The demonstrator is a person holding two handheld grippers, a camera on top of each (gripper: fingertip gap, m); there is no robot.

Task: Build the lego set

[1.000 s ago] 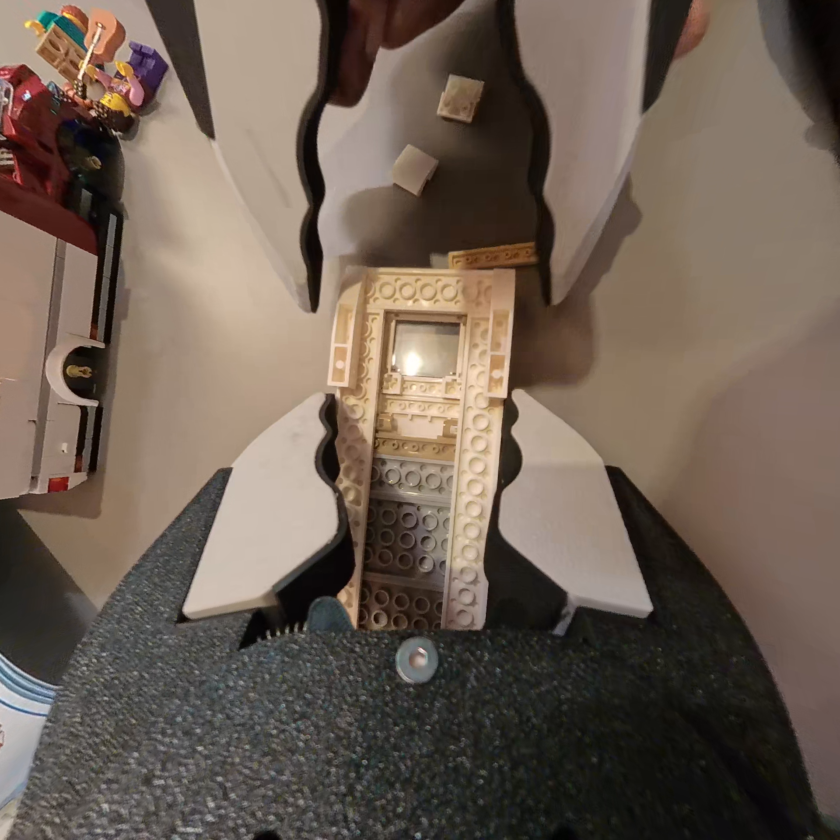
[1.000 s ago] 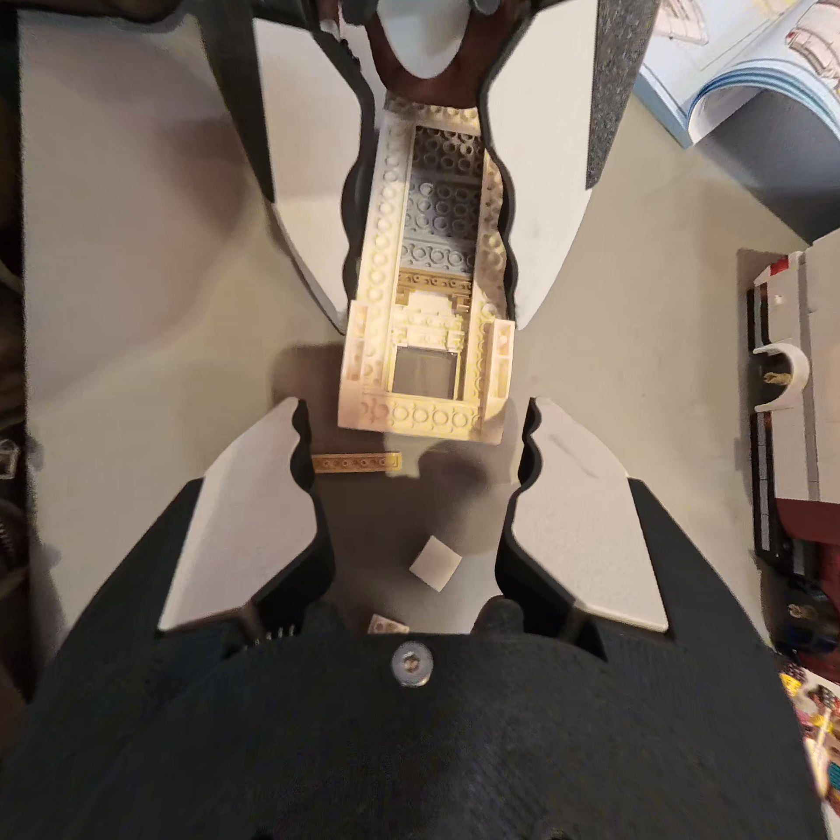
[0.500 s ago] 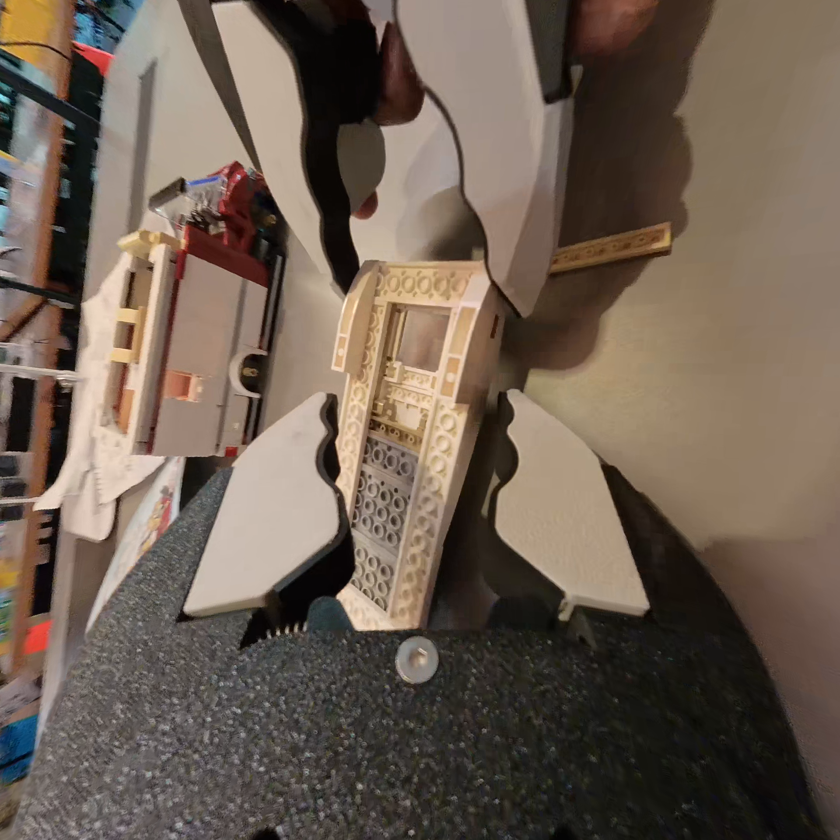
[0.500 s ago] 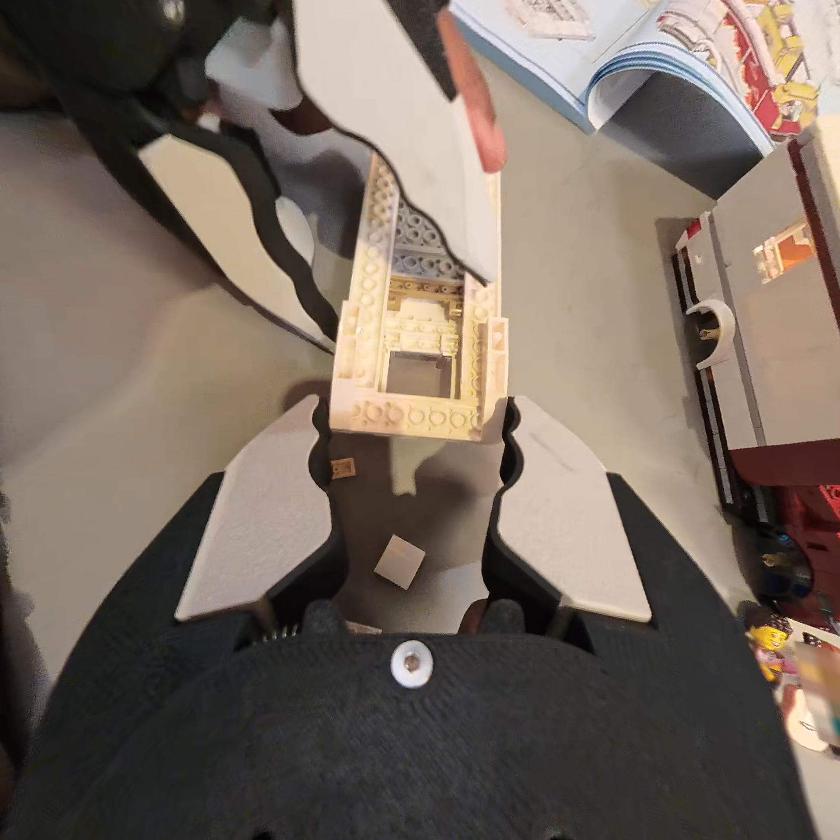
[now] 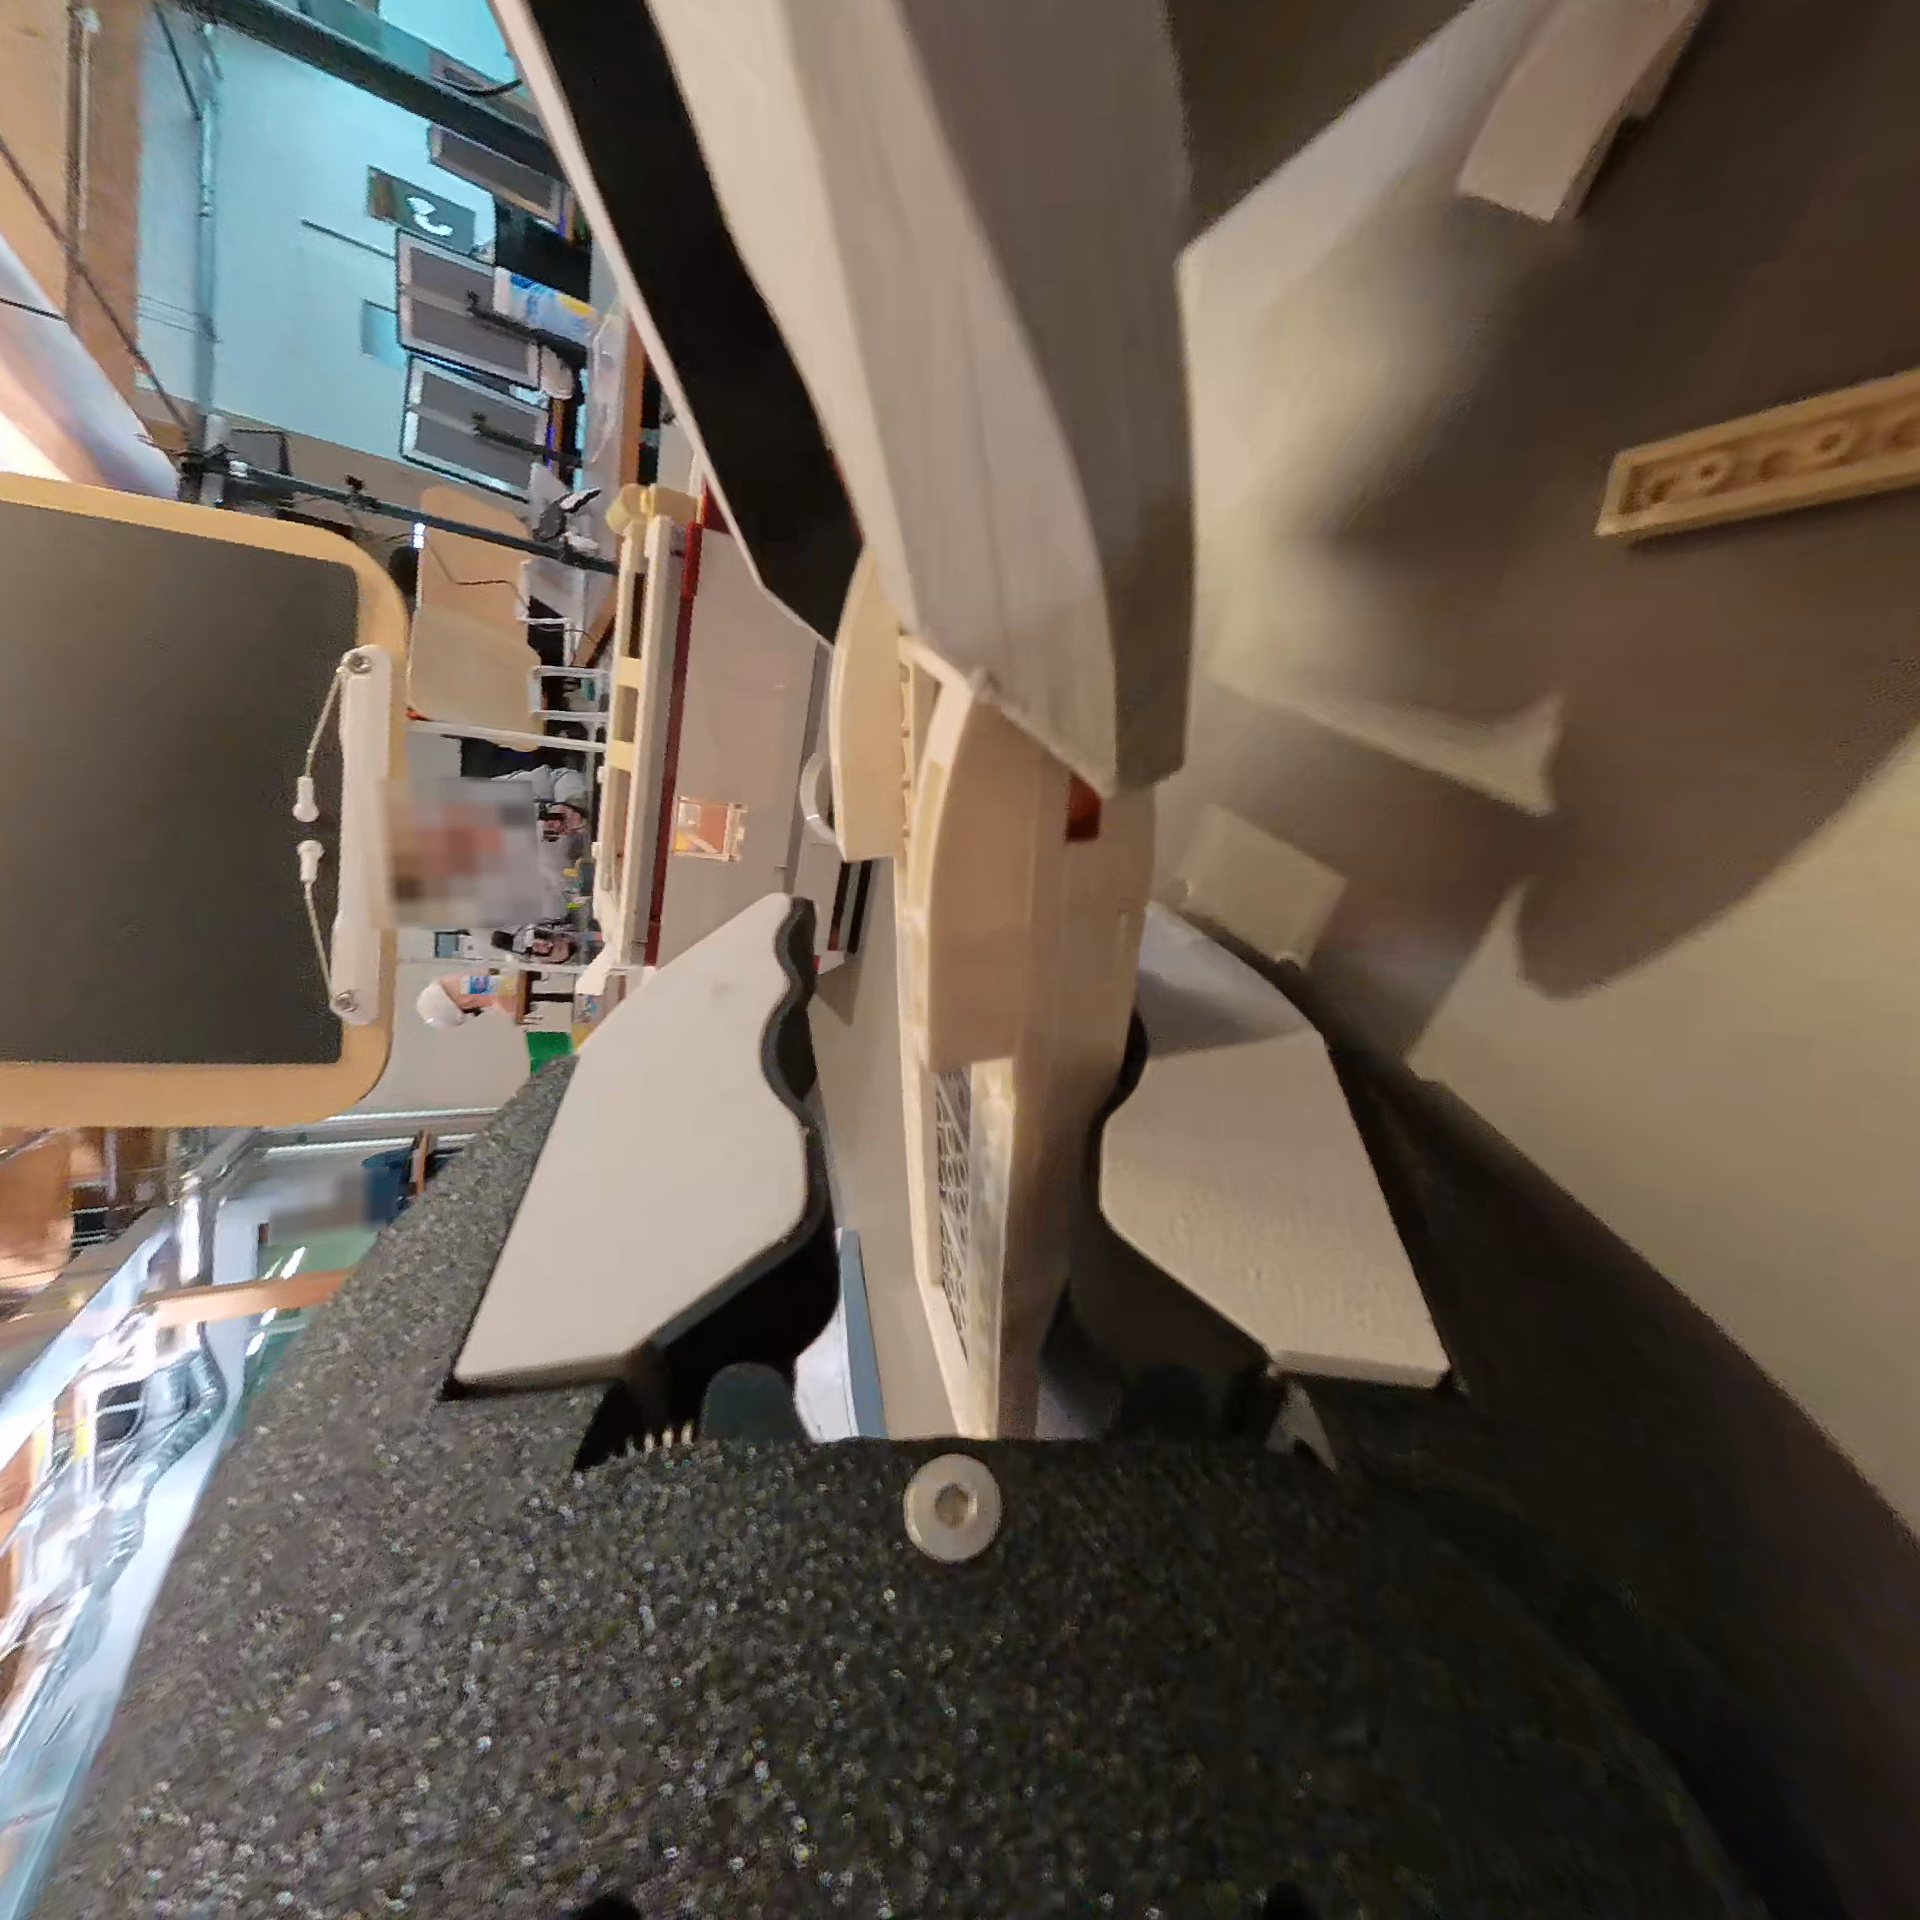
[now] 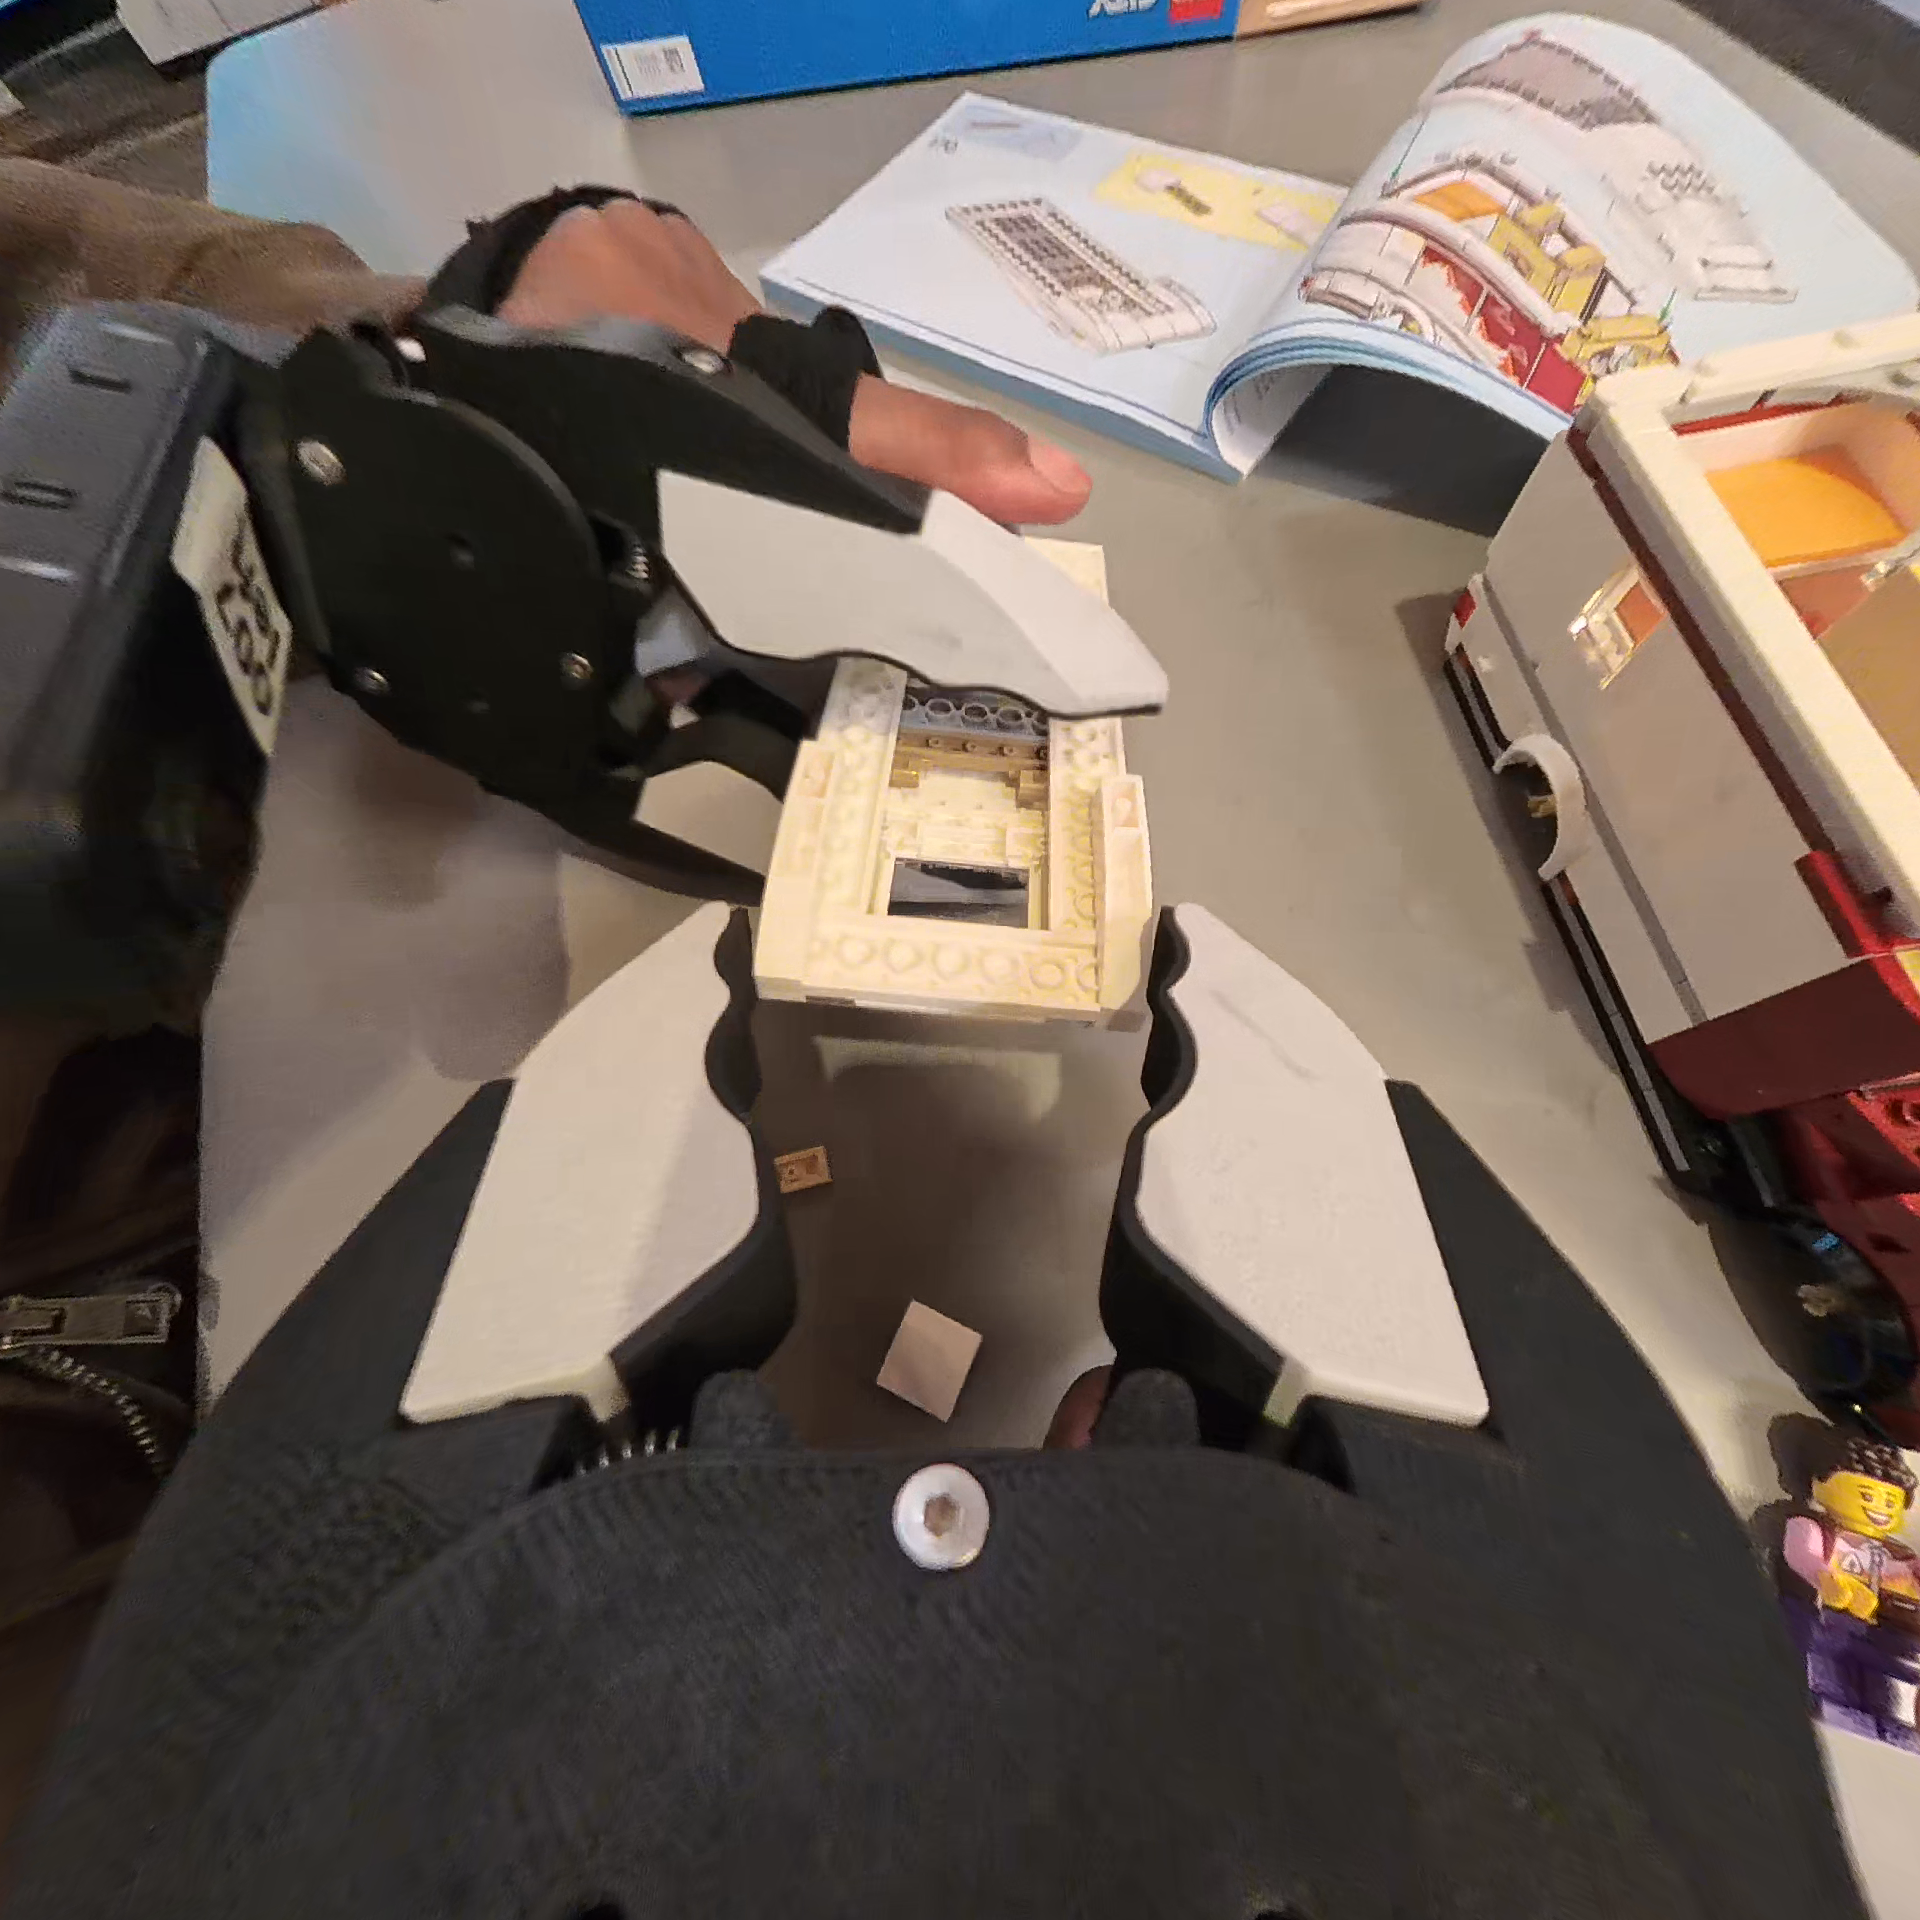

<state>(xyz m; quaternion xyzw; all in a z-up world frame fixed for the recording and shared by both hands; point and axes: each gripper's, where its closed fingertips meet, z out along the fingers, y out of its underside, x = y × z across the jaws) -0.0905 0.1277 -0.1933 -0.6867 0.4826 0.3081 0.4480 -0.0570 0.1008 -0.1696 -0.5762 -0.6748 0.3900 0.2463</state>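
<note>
A cream brick roof assembly [image 6: 956, 883] with a window opening hangs above the grey table [image 6: 1299, 675]. My right gripper [image 6: 948, 971] is shut on its near end, a pad against each long side. My left gripper [image 5: 961, 987] is turned on its side around the far end, and its upper finger [image 6: 914, 603] lies over the roof. In the left wrist view the roof [image 5: 997, 935] shows edge-on. The right pad [image 5: 1117, 1049] touches it, and a gap shows between it and the left pad [image 5: 790, 1039]. A finger of my right gripper [image 5: 966, 364] covers the roof's top end.
A dark red and white brick van [image 6: 1714, 779] stands at the right. An open instruction booklet [image 6: 1299, 239] and a blue box [image 6: 883, 42] lie behind. A tan plate [image 5: 1766, 468], a small tan piece [image 6: 805, 1169], a white tile [image 6: 928, 1361] and a minifigure [image 6: 1860, 1558] lie on the table. One gripper's finger ends stand about 5 centimeters off the other's. My right gripper's tips are some 6 centimeters from the small tan piece [image 6: 805, 1169]. My left wrist view [image 5: 1669, 484] looks at it from another angle.
My right gripper closed onto the roof's near end and lifted it. My left gripper let go of the long sides, rolled onto its side around the roof, and its fingers are narrowing.
</note>
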